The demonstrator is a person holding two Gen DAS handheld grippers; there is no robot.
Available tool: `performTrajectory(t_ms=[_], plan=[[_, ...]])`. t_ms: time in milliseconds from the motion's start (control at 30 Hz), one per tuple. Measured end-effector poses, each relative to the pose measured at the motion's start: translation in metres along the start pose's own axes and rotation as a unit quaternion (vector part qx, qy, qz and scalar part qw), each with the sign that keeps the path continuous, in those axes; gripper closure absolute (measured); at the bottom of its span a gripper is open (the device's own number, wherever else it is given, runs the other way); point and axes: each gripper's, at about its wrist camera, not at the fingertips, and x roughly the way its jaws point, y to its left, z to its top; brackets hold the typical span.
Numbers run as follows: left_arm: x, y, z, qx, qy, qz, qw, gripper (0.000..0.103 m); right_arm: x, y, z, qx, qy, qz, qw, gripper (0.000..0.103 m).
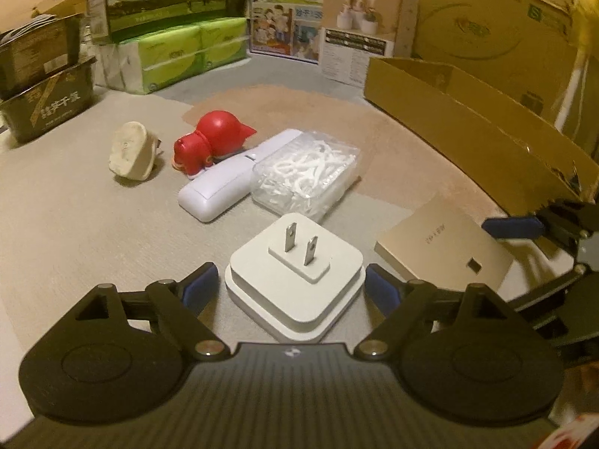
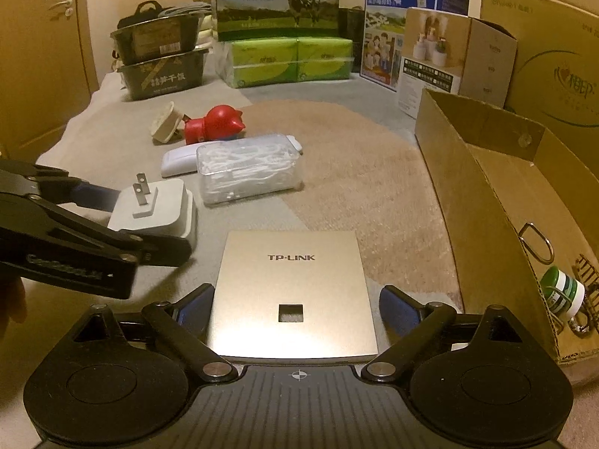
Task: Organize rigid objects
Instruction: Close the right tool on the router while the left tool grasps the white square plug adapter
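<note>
A white square plug adapter lies prongs-up on the cloth between my left gripper's open fingers; it also shows in the right wrist view. A gold TP-LINK panel lies flat between my right gripper's open fingers; it also shows in the left wrist view. Further back lie a clear box of white floss picks, a white bar-shaped device, a red toy figure and a cream plug.
An open cardboard box stands to the right, holding a green-and-white bottle and metal clips. Milk cartons, green tissue packs and dark food tubs line the back.
</note>
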Motion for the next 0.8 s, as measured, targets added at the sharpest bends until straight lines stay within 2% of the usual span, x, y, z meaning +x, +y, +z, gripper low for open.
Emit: performTrajectory(t_ms=[100, 133, 300, 400, 800], plan=[[0.0, -0.001, 0.0, -0.007, -0.006, 0.006, 0.9999, 0.022, 0.0, -0.001, 0.0, -0.001, 0.0, 0.002, 1.0, 0.01], [0.0, -0.003, -0.001, -0.005, -0.006, 0.007, 0.9999, 0.025, 0.0, -0.001, 0.0, 0.0, -0.001, 0.002, 1.0, 0.01], [-0.003, -0.005, -0.002, -0.004, -0.004, 0.011, 0.9999, 0.025, -0.001, -0.001, -0.001, 0.003, -0.001, 0.002, 1.0, 0.011], [-0.006, -0.005, -0.003, -0.007, -0.002, 0.015, 0.9999, 0.025, -0.003, 0.0, 0.0, 0.001, -0.001, 0.005, 1.0, 0.017], [-0.034, -0.016, -0.005, -0.019, 0.003, 0.038, 0.9991, 0.026, -0.028, 0.001, -0.001, -0.001, -0.005, 0.002, 1.0, 0.018]])
